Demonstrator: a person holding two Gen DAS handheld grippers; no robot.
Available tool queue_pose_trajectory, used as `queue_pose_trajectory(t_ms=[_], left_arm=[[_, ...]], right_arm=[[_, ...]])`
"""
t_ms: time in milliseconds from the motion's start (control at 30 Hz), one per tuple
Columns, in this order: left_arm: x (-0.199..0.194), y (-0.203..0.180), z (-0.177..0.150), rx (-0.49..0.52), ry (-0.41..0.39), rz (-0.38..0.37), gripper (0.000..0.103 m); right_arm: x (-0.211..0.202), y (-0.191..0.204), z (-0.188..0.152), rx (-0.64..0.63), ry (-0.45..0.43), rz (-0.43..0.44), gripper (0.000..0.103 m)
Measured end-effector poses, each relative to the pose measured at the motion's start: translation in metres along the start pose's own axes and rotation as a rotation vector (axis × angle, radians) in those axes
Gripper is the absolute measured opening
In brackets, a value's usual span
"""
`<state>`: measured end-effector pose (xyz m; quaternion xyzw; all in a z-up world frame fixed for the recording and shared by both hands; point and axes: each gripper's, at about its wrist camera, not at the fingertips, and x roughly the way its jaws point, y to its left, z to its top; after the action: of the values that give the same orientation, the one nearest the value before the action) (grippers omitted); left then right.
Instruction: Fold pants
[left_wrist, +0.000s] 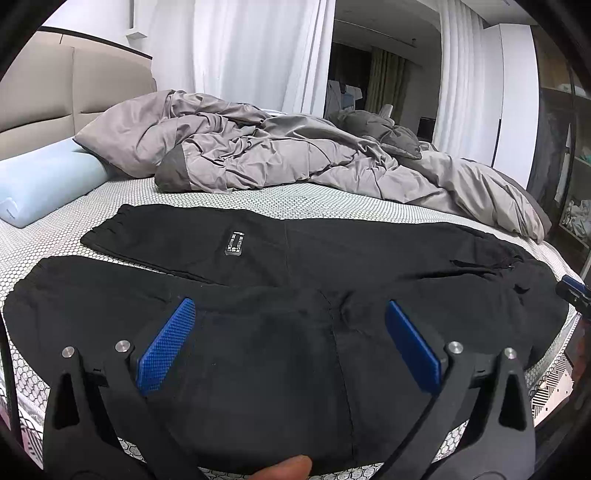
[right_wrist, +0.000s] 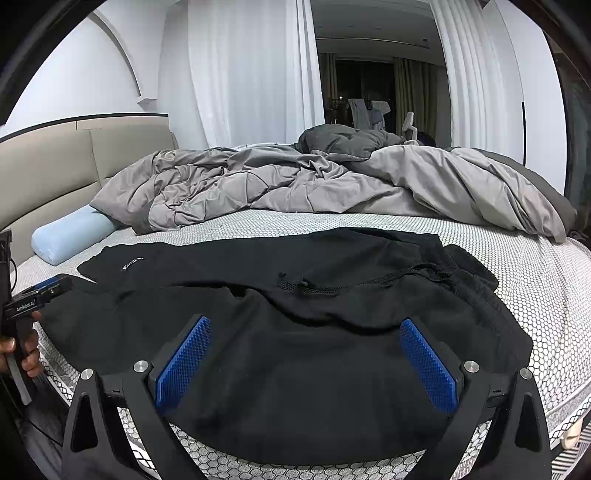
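Black pants (left_wrist: 280, 280) lie spread flat across the near side of the bed, cuffs to the left, waistband with a drawstring (right_wrist: 369, 282) to the right. A small white-lettered label (left_wrist: 234, 242) shows on the far leg. My left gripper (left_wrist: 290, 314) hovers open over the near leg, blue pads wide apart, nothing between them. Over the seat and waist area my right gripper (right_wrist: 306, 332) is also open and empty. The left gripper's tip (right_wrist: 44, 291) shows at the left edge of the right wrist view, held by a hand (right_wrist: 27, 354). The right gripper's tip (left_wrist: 572, 291) peeks in at the far right.
The mattress (right_wrist: 535, 288) has a white honeycomb-patterned cover. A rumpled grey duvet (left_wrist: 266, 155) fills the far half of the bed. A light blue pillow (left_wrist: 44, 181) lies at the far left by a beige headboard (left_wrist: 55, 96). White curtains hang behind.
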<state>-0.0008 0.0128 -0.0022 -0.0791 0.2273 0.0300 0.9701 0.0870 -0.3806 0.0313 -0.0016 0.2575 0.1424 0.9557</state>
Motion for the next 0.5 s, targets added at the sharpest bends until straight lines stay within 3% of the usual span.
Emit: queue_pose_trajectory(t_ms=[500], left_arm=[[-0.0010,0.0015,0.0007,0.000,0.000,0.000,0.102]], right_arm=[[0.0004,0.0001,-0.0001,-0.002,0.004,0.002,0.103]])
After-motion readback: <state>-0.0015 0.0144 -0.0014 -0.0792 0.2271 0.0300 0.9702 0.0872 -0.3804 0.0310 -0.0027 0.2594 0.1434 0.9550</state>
